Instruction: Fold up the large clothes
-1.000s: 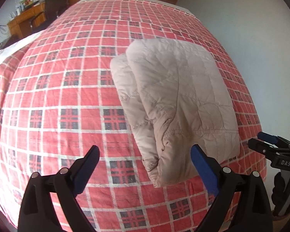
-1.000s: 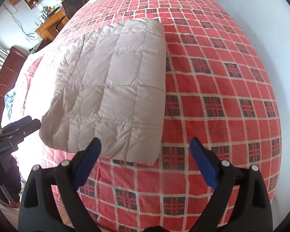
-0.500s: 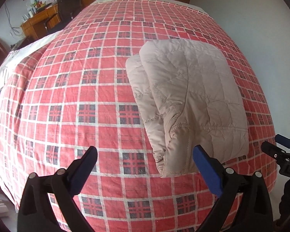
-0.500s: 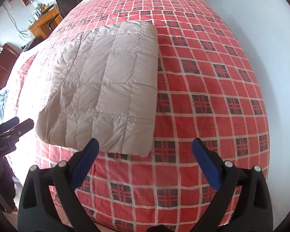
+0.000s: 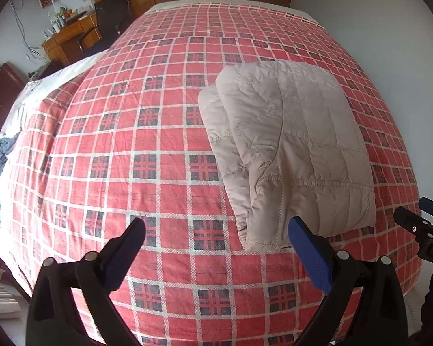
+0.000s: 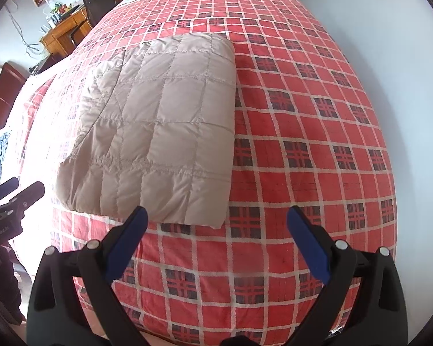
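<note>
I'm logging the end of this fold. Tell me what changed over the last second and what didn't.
Both grippers drew back from the bed: in each wrist view the folded beige quilted jacket looks farther off and more of the room shows. The left gripper and right gripper stayed open and empty. The jacket kept its fold and its place on the red plaid bedspread.

A bed point(image 5: 158, 150) is covered by a red plaid bedspread point(image 6: 303, 121). A folded beige quilted jacket point(image 5: 291, 150) is laid flat on its near right part, close to the near edge. A white sheet point(image 5: 57, 77) is exposed along the far left side.
</note>
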